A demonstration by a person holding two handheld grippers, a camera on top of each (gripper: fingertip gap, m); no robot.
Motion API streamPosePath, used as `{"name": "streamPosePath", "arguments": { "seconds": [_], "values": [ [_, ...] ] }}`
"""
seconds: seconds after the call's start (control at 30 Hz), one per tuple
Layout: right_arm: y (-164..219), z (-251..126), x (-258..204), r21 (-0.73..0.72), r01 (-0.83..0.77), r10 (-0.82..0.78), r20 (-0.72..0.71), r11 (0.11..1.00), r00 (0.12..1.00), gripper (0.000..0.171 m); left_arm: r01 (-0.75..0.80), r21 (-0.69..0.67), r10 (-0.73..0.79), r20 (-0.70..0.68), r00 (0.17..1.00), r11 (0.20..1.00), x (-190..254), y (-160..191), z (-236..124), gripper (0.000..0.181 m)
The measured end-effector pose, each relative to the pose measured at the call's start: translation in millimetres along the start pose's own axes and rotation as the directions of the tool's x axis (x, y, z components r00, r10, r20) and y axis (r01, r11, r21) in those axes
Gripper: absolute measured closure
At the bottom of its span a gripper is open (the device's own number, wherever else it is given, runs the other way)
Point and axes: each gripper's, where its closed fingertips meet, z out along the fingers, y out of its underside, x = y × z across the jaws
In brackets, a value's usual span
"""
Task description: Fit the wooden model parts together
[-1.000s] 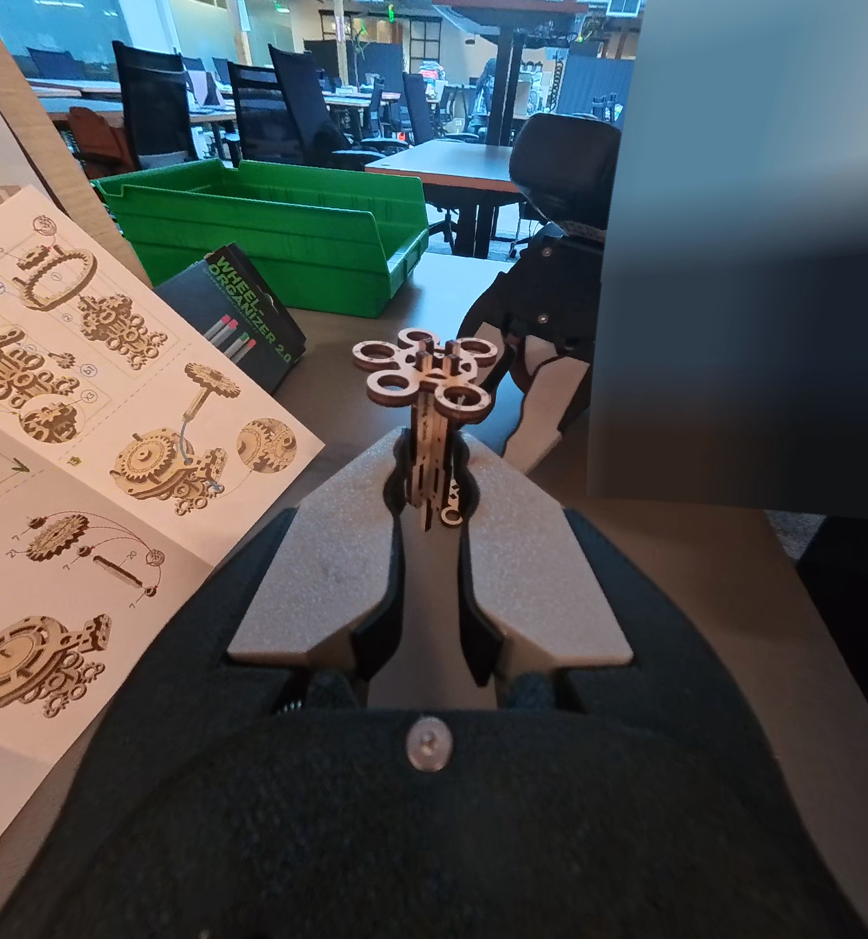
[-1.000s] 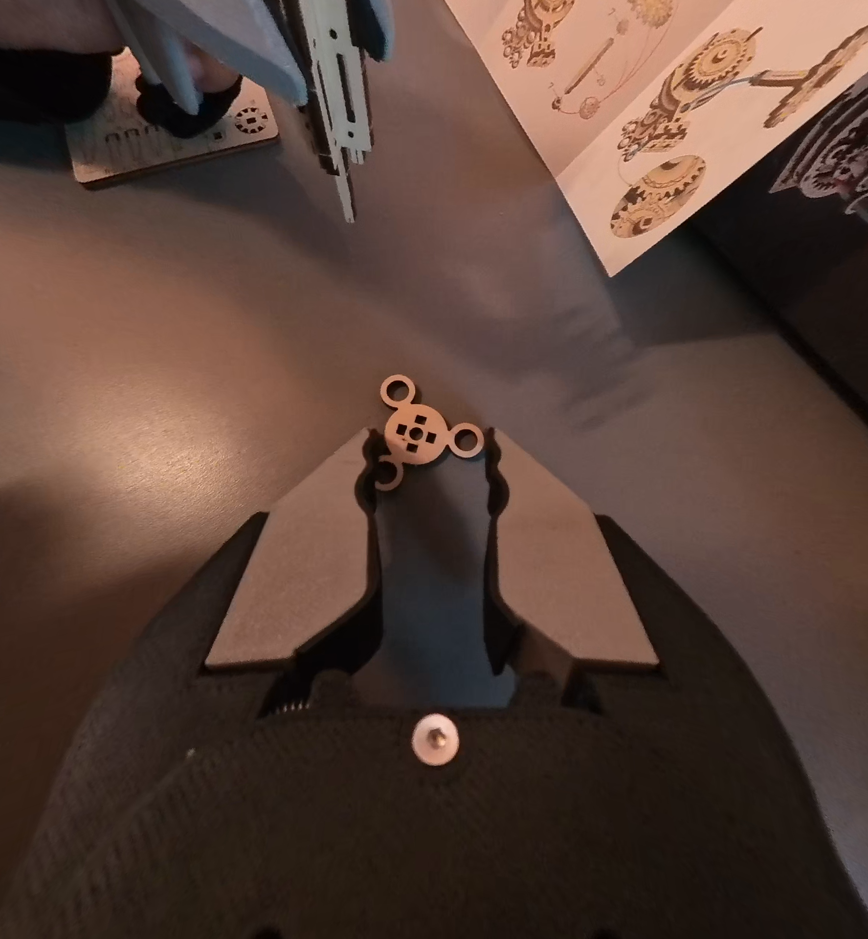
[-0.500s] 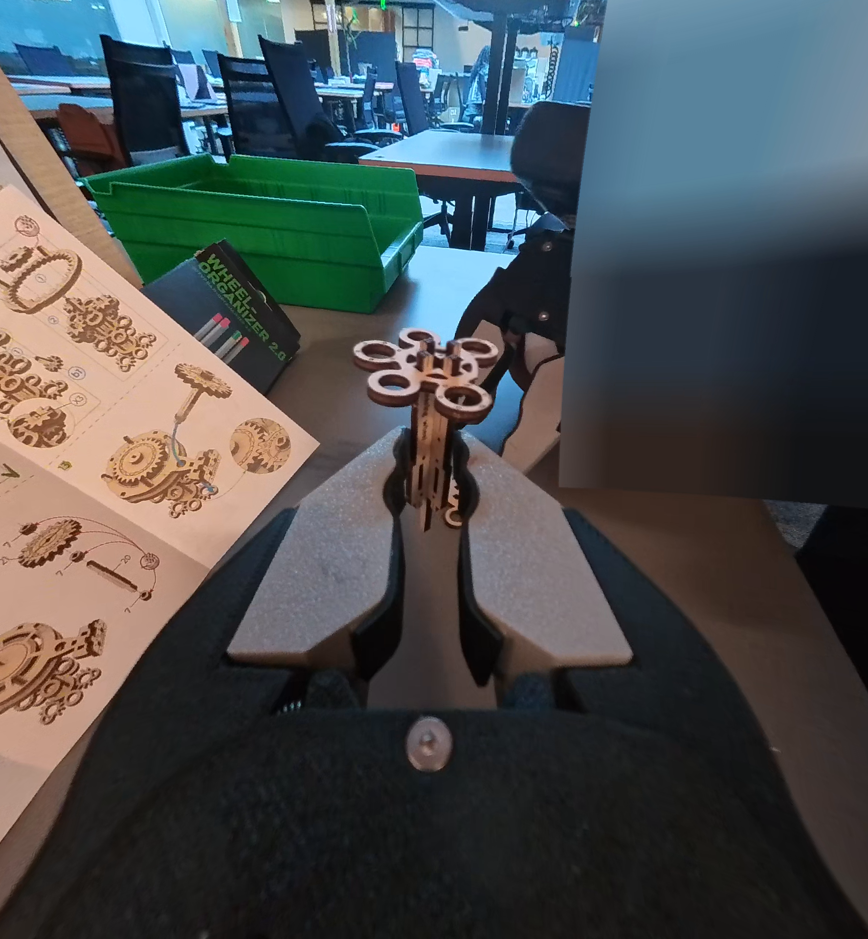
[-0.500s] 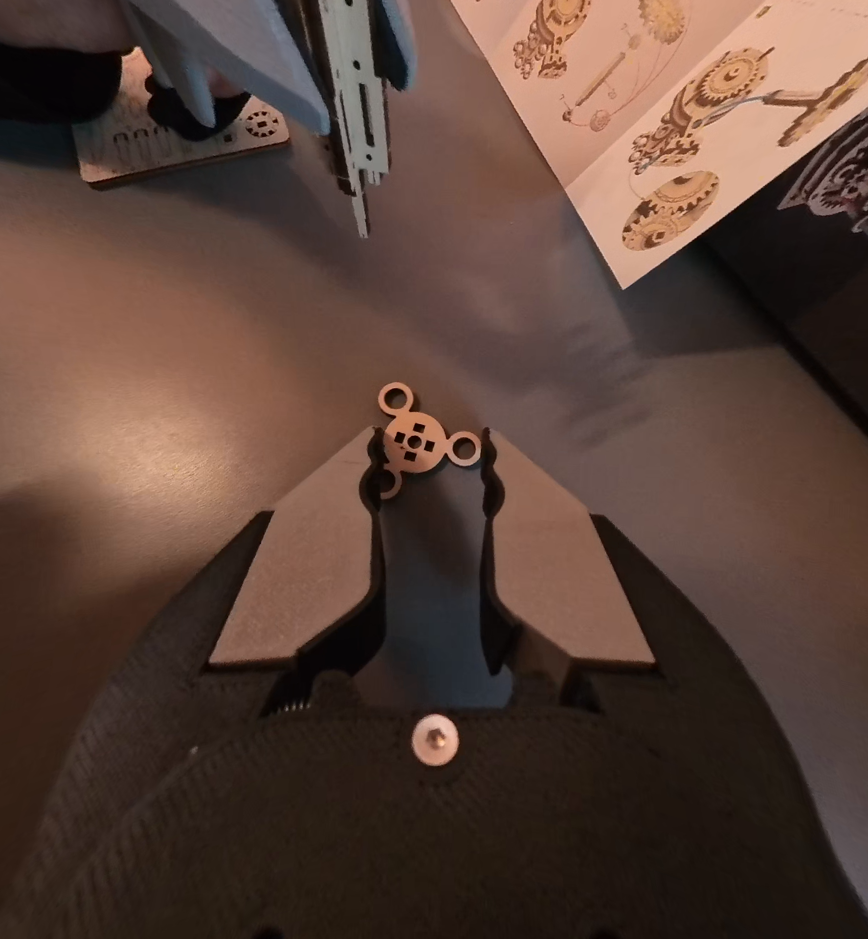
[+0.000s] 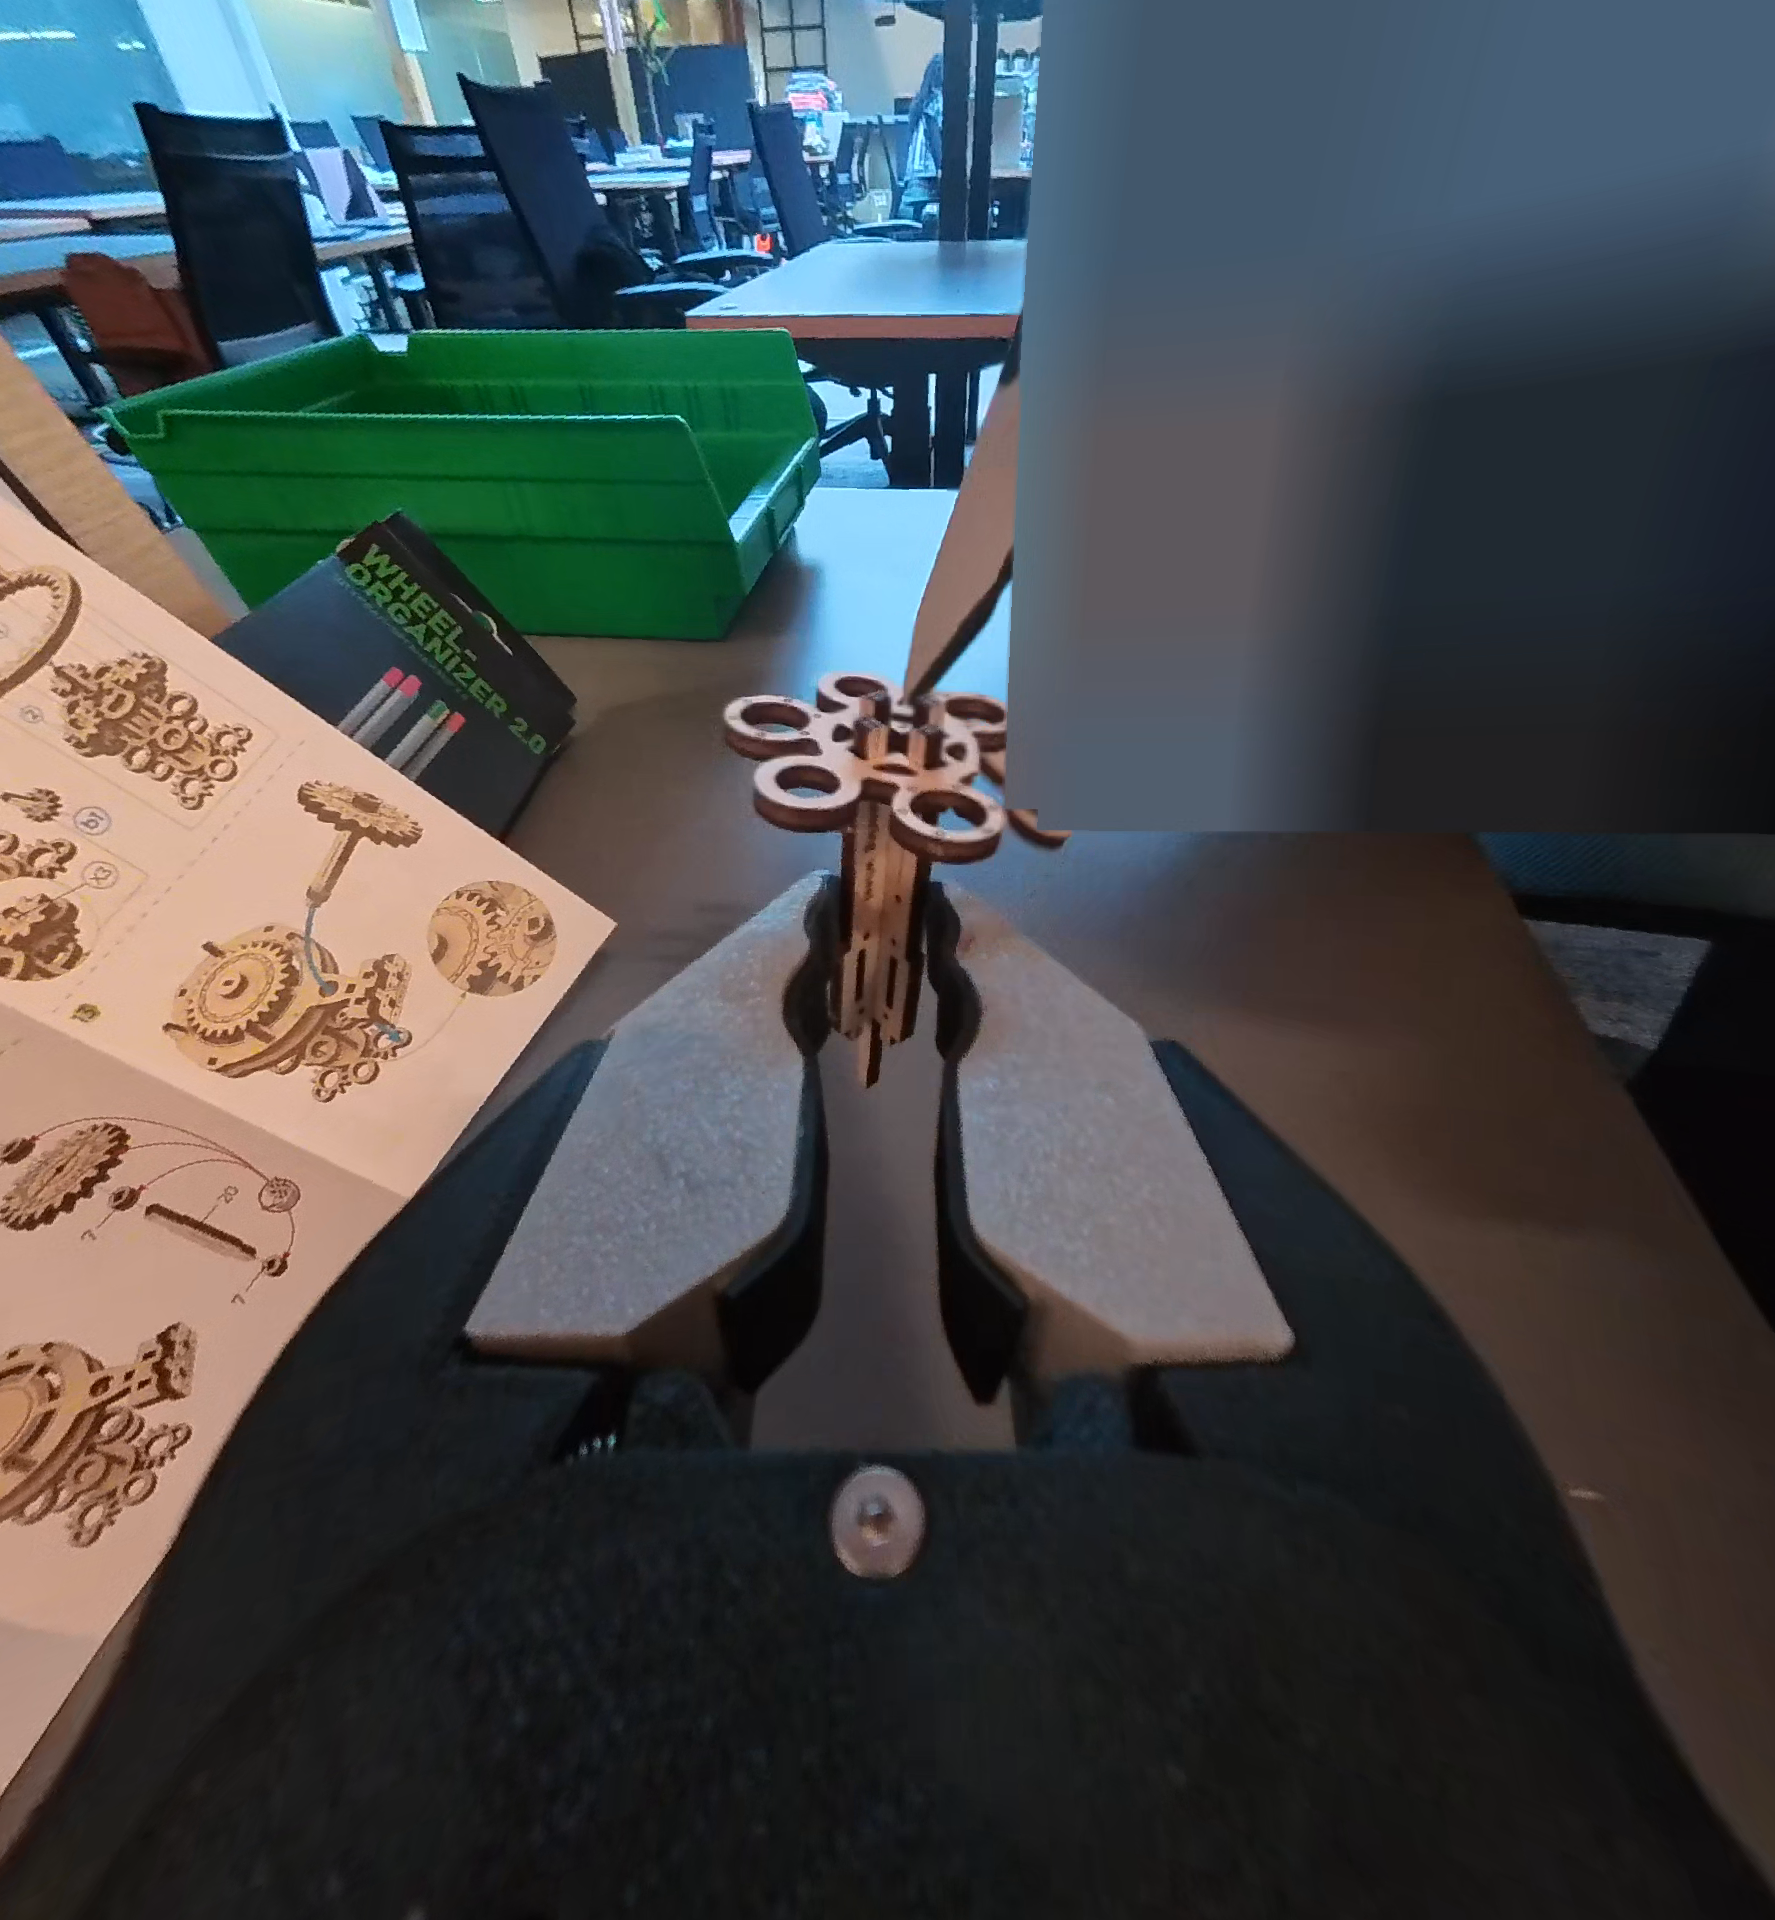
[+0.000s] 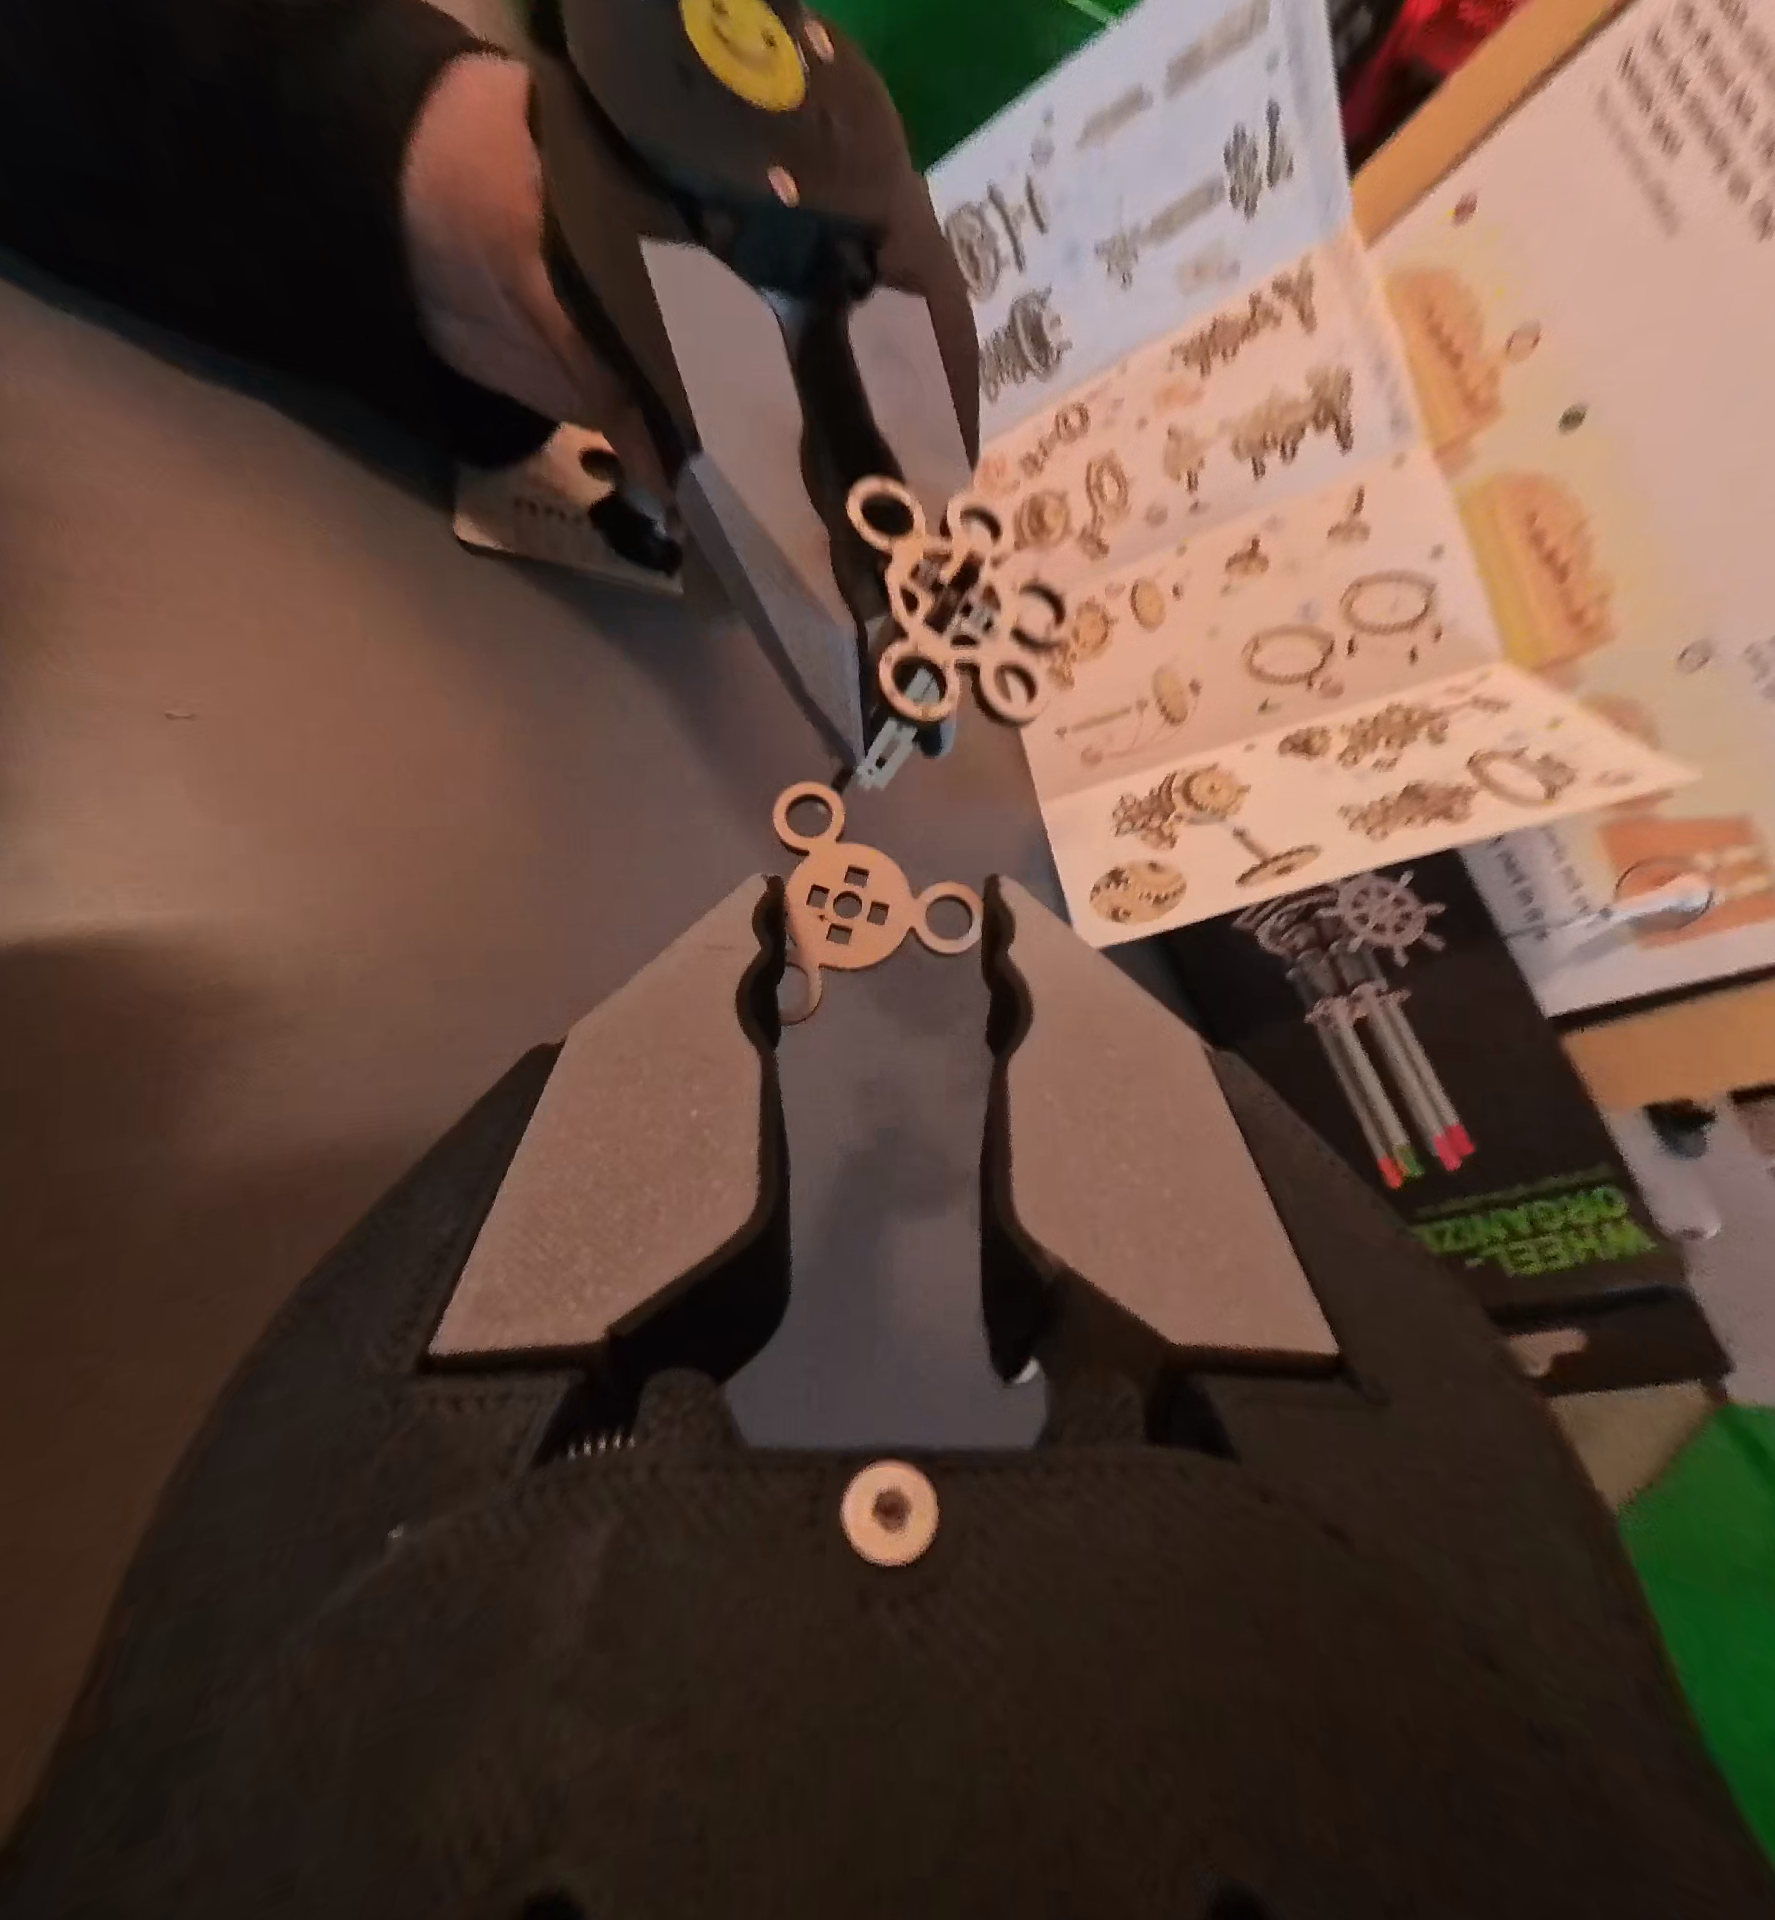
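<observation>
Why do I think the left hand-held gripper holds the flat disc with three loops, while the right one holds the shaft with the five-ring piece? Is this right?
No, it is reversed. The left wrist view shows the left hand-held gripper shut on the shaft with the five-ring piece; the right hand-held gripper holds the flat disc with three loops.

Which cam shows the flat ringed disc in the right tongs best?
Right wrist view. The flat ringed wooden disc faces the camera, clamped in the right tongs, its square slots and rings clear. In the left wrist view only a sliver of it peeks out below a blurred patch.

Upright ring-topped wooden shaft faces flat ringed wooden disc.
</observation>
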Motion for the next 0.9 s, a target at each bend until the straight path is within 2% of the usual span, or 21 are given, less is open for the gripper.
{"name": "streamPosePath", "arguments": {
  "seconds": [0.2,0.4,0.63,0.9],
  "values": [
    [-32,-21,8,0.105,-0.038,0.028,0.094,0.994,0.995,0.137,-0.012,-0.008,0.012,-0.003,1.0,1.0,2,1,1,0.168],
    [-53,-10,9,0.117,-0.028,0.007,0.179,0.993,0.984,0.136,-0.033,-0.021,0.033,-0.012,0.999,0.999,7,2,4,0.168],
    [-52,4,2,0.081,0.09,-0.099,0.122,0.993,0.988,0.136,-0.144,0.026,0.144,0.005,0.99,0.989,9,-5,2,0.168],
    [-46,-39,14,0.13,0.069,-0.074,0.032,0.989,0.997,0.136,-0.284,0.057,0.285,-0.007,0.959,0.957,21,-7,5,0.168]
  ]
}}
